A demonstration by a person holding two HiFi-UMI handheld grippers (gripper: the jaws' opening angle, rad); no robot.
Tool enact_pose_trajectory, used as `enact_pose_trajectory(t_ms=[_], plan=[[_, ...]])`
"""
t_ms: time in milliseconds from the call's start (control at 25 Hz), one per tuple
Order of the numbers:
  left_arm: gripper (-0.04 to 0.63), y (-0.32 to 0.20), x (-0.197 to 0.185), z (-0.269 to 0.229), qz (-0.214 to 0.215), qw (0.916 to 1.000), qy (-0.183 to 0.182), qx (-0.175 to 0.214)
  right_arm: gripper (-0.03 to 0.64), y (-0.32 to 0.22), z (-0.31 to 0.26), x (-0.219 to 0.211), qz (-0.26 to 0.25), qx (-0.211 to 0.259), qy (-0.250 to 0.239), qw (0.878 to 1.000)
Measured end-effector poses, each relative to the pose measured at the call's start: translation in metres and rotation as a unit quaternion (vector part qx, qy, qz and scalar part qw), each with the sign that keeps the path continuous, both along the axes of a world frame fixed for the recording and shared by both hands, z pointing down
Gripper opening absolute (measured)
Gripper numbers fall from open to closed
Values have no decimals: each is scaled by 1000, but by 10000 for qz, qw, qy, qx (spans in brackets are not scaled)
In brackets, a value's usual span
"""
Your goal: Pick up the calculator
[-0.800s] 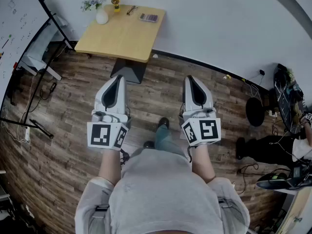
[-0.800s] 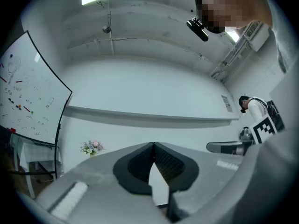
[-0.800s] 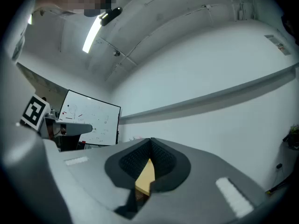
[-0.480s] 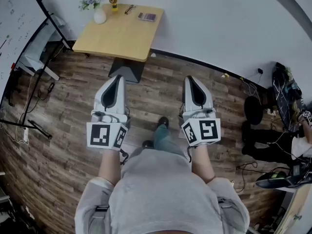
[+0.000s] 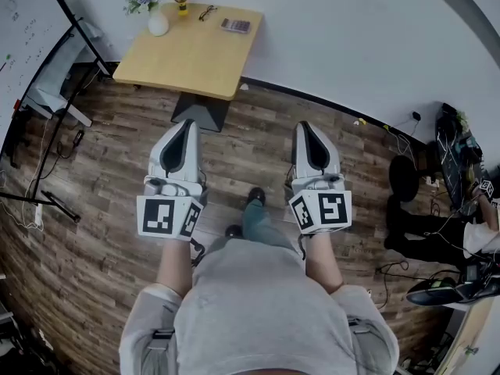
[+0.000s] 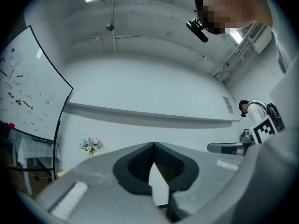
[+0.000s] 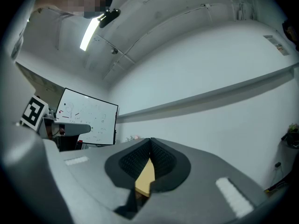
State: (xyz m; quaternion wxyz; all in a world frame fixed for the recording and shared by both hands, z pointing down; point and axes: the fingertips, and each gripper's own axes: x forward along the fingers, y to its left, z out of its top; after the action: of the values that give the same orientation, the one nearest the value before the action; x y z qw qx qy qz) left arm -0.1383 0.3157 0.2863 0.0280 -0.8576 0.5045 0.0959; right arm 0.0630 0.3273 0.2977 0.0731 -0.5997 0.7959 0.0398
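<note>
Lying on table point(image 5: 195, 57), calculator point(image 5: 235, 26) only in head view; left tool point(image 5: 187, 123), right tool point(image 5: 305, 125) clenched empty.

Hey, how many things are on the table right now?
4, all along the table's far edge: vase at left, then a small yellow object, glasses, and the calculator at right.

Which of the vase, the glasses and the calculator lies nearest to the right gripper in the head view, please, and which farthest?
1. Calculator, farthest right of the three.
2. Glasses, between the other two.
3. Vase, on the far left.
</note>
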Motion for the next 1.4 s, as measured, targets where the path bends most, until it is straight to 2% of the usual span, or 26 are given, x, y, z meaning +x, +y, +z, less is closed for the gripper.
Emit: enact_pose_trajectory(t_ms=[720,1000,1400], plan=[[5,-108,7,-18,-184,9997,-13,143,3,-118,-16,3,-246,138,20,9996],[5,-141,27,-24,-163,9996,-110,218,3,-154,-21,18,-326,191,5,9993],[5,-188,52,-33,-269,9992,-66,294,3,-202,-28,44,-422,270,-29,9987]])
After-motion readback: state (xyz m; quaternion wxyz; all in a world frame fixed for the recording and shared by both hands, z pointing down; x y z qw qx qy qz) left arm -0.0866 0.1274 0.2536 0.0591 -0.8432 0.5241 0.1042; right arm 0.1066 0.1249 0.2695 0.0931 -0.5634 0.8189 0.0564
